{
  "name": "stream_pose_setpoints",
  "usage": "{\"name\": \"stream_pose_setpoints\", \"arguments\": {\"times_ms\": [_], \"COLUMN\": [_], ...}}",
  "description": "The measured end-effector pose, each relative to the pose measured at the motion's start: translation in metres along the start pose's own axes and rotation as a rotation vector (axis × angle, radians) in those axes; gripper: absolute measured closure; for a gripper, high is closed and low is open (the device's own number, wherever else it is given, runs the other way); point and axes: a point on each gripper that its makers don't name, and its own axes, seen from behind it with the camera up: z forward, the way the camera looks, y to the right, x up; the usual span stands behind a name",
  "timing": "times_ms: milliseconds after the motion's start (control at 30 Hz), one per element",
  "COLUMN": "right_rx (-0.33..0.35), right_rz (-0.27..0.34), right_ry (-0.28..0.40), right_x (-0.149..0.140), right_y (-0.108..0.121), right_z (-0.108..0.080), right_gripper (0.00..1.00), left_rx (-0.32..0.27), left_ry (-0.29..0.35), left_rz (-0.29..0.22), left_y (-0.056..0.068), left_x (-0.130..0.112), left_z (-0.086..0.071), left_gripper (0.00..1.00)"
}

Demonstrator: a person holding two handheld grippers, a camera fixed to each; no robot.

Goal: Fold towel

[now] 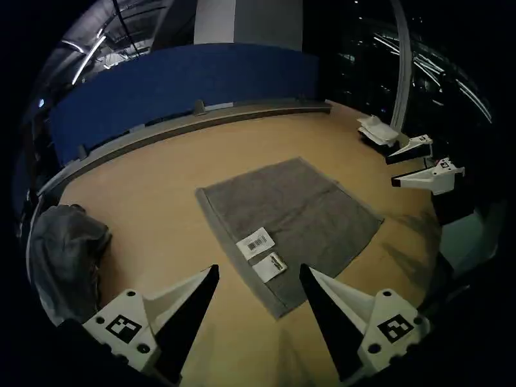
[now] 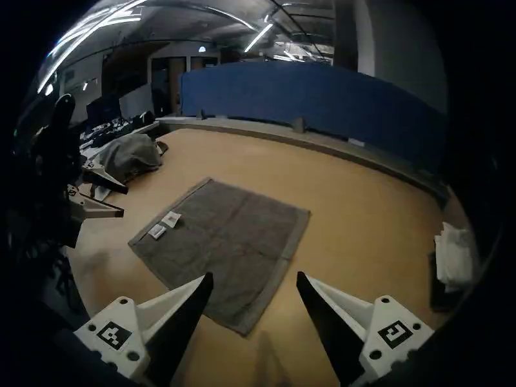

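Observation:
A grey towel [image 1: 293, 213] lies flat and spread out on the wooden table [image 1: 161, 200], with two white labels [image 1: 261, 253] near its closest edge. My left gripper [image 1: 259, 284] hovers open just above that edge, nothing between its fingers. In the right gripper view the same towel [image 2: 226, 242] lies ahead, and my right gripper [image 2: 253, 290] hangs open over its near corner. The right gripper [image 1: 413, 169] also appears at the far right of the left gripper view, and the left gripper [image 2: 106, 197] shows at the left of the right gripper view.
A crumpled grey cloth [image 1: 68, 251] is heaped at the table's left end, also seen as a grey heap [image 2: 132, 157]. A folded white cloth [image 1: 377, 131] lies at the other end. A blue partition [image 1: 180, 87] runs along the far edge.

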Motion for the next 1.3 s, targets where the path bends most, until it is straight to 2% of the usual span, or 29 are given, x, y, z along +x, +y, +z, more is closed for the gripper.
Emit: {"name": "stream_pose_setpoints", "arguments": {"times_ms": [200,367,667,867,1167,1300], "right_rx": [-0.005,-0.001,0.014,0.009,0.009,0.025], "right_rz": [0.006,0.014,0.031,0.012,-0.011,-0.006], "right_ry": [-0.025,-0.042,-0.090,-0.112,-0.146,-0.167], "right_x": [-0.015,-0.027,-0.053,-0.064,-0.078,-0.085], "right_y": [-0.001,-0.004,-0.009,-0.010,-0.012,-0.014], "right_z": [0.009,0.016,0.026,0.029,0.032,0.033], "right_gripper": [0.00,0.00,0.00,0.00,0.08,0.16], "left_rx": [-0.016,-0.029,-0.015,-0.023,-0.037,-0.046], "left_ry": [-0.040,-0.071,-0.124,-0.137,-0.165,-0.176], "left_rz": [0.026,0.019,0.015,0.031,0.052,0.051], "left_y": [0.009,0.017,0.017,0.020,0.026,0.031], "left_x": [-0.019,-0.032,-0.054,-0.059,-0.065,-0.067], "left_z": [0.008,0.014,0.021,0.023,0.025,0.026], "left_gripper": [0.07,0.07,0.07,0.07,0.13,0.18]}}
